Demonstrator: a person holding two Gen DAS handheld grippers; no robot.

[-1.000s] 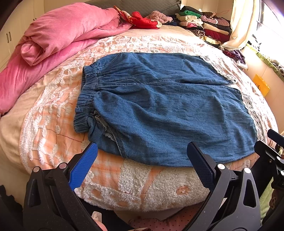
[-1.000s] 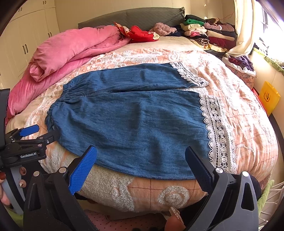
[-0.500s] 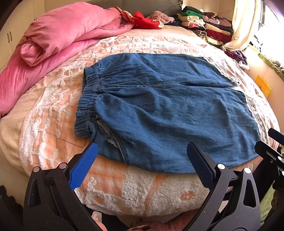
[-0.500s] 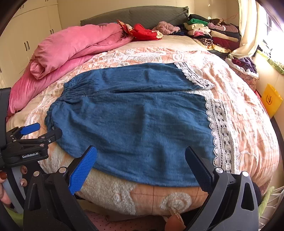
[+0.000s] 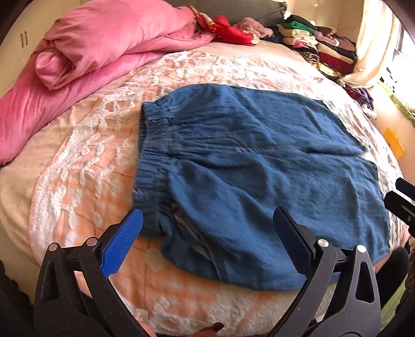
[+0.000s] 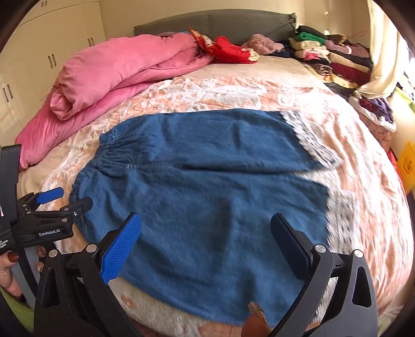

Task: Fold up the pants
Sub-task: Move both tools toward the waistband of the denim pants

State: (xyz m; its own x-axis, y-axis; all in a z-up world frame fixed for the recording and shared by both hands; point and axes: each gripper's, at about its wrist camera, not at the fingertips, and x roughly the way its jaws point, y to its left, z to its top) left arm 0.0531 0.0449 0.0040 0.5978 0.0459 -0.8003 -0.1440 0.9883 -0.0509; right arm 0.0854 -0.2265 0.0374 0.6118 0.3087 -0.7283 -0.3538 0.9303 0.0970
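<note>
A pair of blue denim pants (image 5: 259, 181) lies flat across the near half of a bed (image 5: 77, 160), waistband (image 5: 153, 155) to the left and two lace-trimmed leg hems (image 6: 334, 215) to the right. The pants' near edge runs close to the mattress edge, and bare peach-and-white bedspread stays open beyond the waistband and past the hems.

Two handheld grippers work here. The left gripper (image 5: 210, 233) hovers above the waistband corner with both fingers spread wide and nothing between them. The right gripper (image 6: 207, 236) hangs over the nearer leg, its fingers equally wide apart and empty. Each carries one blue-faced pad (image 6: 122, 246) and one dark pad (image 6: 290, 248).

One rolled pink duvet (image 6: 124, 75) fills the far left of the bed. One red garment (image 6: 228, 49) sits by the grey headboard (image 6: 215, 23). One stack of folded clothes (image 6: 329, 57) rises at the far right corner, beside a pale curtain (image 6: 381, 51).

Only the right wrist view shows the lace hems clearly, along with the white wardrobe doors (image 6: 52, 46), the left gripper seen from the side, and a hand (image 6: 7, 267) with dark red nails holding it. Only the left wrist view shows the gathered elastic waist close up. A yellow object (image 6: 407, 166) stands by the right wall; motion blur hides its detail.
</note>
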